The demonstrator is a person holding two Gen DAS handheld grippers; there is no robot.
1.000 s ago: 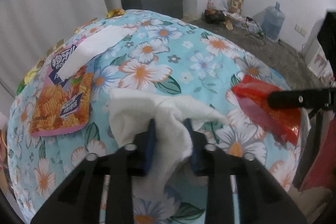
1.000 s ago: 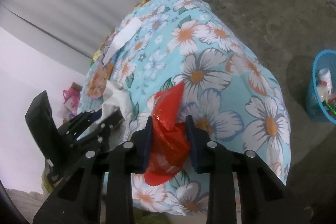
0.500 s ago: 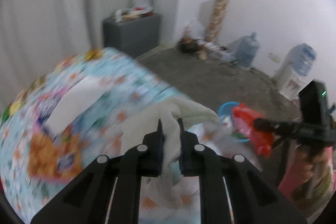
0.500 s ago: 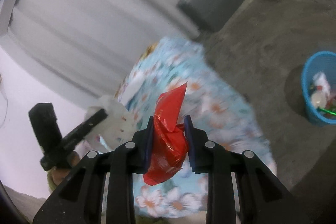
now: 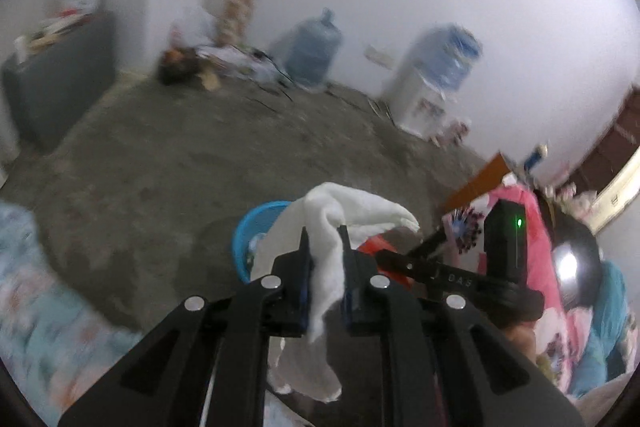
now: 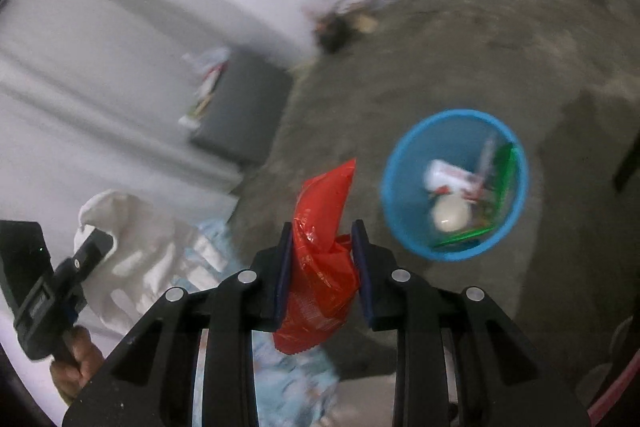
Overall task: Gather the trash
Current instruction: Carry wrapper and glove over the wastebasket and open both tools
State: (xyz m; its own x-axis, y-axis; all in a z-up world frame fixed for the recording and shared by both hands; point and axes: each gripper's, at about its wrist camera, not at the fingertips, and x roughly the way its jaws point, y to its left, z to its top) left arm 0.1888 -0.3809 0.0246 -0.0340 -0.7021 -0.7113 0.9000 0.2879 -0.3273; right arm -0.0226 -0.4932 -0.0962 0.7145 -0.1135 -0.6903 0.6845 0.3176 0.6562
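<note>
My left gripper (image 5: 323, 241) is clamped on a white tissue (image 5: 332, 227): soft, fibrous, crumpled into loose folds, one end rising above the pads and the other hanging limp below the jaws. The jaws stand narrow, pads pressed into the paper; they closed further within the past second, with the tissue between them.

My right gripper (image 6: 320, 239) grips a red snack wrapper (image 6: 320, 247): glossy, crinkled plastic film with a serrated bottom edge, its upper part sticking up past the fingertips. The jaws are partly closed around its bunched middle.

The blue trash basket (image 6: 390, 187) is round, with a smooth plastic wall, and stands on the rough grey concrete floor (image 6: 460, 47). In the right wrist view it lies just right of the wrapper and contains blurred items: something white and rounded, green strips, a white-and-red pack. In the left wrist view only a blue arc of its rim shows behind the tissue.

Both views carry motion blur. The floral cloth (image 5: 28, 307) is cut off at the lower left. Two water bottles (image 5: 316, 51) against the wall are indistinct.
</note>
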